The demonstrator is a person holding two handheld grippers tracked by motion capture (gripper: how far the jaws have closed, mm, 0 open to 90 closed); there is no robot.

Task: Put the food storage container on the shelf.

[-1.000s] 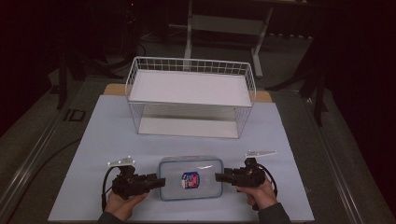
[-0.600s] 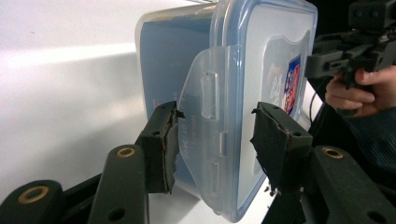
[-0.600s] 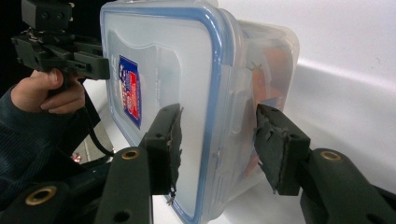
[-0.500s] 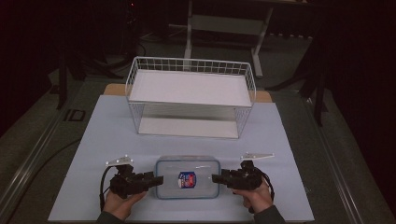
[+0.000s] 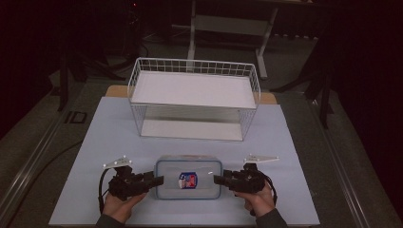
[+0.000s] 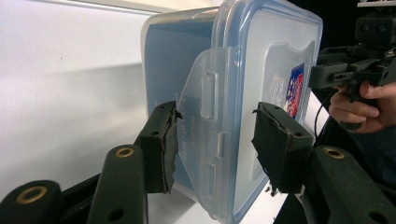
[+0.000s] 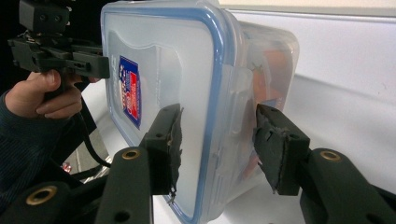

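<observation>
Altogether: one container (image 5: 189,178), two claws, one wire basket (image 5: 195,97).

Hidden and cut-off parts around the plastic container

The container (image 6: 243,107) is running out past the bottom edge in the left gripper view, and its sticker (image 5: 188,180) is staying too small to read from above; the orange contents (image 7: 271,79) are showing only as a blur through the cloudy wall, so nobody can tell what they are.

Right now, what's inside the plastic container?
Through the clear wall of the plastic container, the right gripper view shows something orange. What it is cannot be told, and the frosted lid and label cover the rest.
</observation>
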